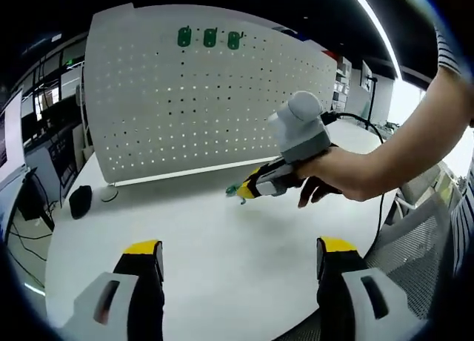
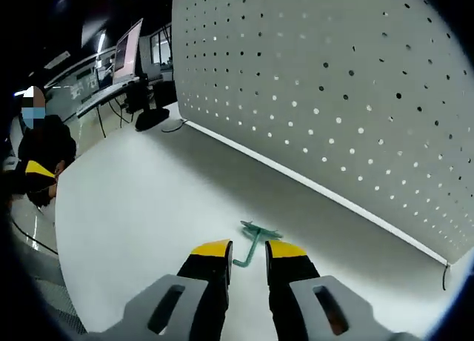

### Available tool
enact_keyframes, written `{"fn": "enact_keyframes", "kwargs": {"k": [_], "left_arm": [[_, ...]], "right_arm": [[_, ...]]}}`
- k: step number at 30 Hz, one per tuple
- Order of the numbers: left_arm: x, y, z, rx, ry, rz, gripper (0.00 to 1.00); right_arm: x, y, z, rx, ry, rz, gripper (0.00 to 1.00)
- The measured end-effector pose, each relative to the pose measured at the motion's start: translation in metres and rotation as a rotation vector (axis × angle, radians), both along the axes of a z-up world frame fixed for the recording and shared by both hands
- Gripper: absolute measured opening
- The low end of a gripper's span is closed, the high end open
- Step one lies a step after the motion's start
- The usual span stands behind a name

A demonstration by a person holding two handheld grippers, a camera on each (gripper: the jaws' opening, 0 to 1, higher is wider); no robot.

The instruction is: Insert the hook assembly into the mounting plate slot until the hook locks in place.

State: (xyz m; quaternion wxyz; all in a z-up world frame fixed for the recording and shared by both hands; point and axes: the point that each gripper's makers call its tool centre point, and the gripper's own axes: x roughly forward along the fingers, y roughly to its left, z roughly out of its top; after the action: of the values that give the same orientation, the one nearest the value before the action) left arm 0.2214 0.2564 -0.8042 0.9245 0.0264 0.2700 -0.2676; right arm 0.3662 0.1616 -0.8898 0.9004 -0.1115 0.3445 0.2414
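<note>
A white table [image 1: 222,230] runs up to a tall perforated board [image 1: 200,96] standing upright along its far side, with a dim office of desks and monitors [image 2: 126,48] behind. Three green hooks [image 1: 209,37] already hang in a row near the board's top edge. A black mouse-like object [image 1: 80,201] sits on the table near the board's left foot.

My left gripper [image 1: 237,256] hovers well back from the board, jaws spread wide with nothing between them. My right gripper [image 2: 248,256], held in my hand [image 1: 333,178], is low over the table in front of the board. Its jaws are nearly closed around the stem of a green hook [image 2: 255,237], whose flat head lies on the table just ahead of the fingertips [image 2: 211,250], short of the board's base.
</note>
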Motion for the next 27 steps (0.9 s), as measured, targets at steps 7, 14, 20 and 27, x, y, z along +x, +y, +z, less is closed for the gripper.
{"fn": "enact_keyframes", "kwargs": {"k": [7,14,20,27], "left_arm": [[-0.001,-0.001,-0.001,0.000,0.005,-0.002,0.87],[0.000,0.001,0.001,-0.007,0.004,0.005,0.86],[-0.001,-0.001,0.001,-0.006,0.003,-0.003,0.85],[0.000,0.000,-0.001,-0.005,0.008,-0.004,0.85]], "right_arm": [[0.002,0.004,-0.006,0.008,0.020,-0.045,0.12],[0.004,0.001,-0.015,-0.046,0.017,-0.031,0.04],[0.001,-0.001,-0.021,-0.023,0.047,-0.061,0.03],[0.006,-0.003,-0.019,0.004,0.014,-0.060,0.01]]}}
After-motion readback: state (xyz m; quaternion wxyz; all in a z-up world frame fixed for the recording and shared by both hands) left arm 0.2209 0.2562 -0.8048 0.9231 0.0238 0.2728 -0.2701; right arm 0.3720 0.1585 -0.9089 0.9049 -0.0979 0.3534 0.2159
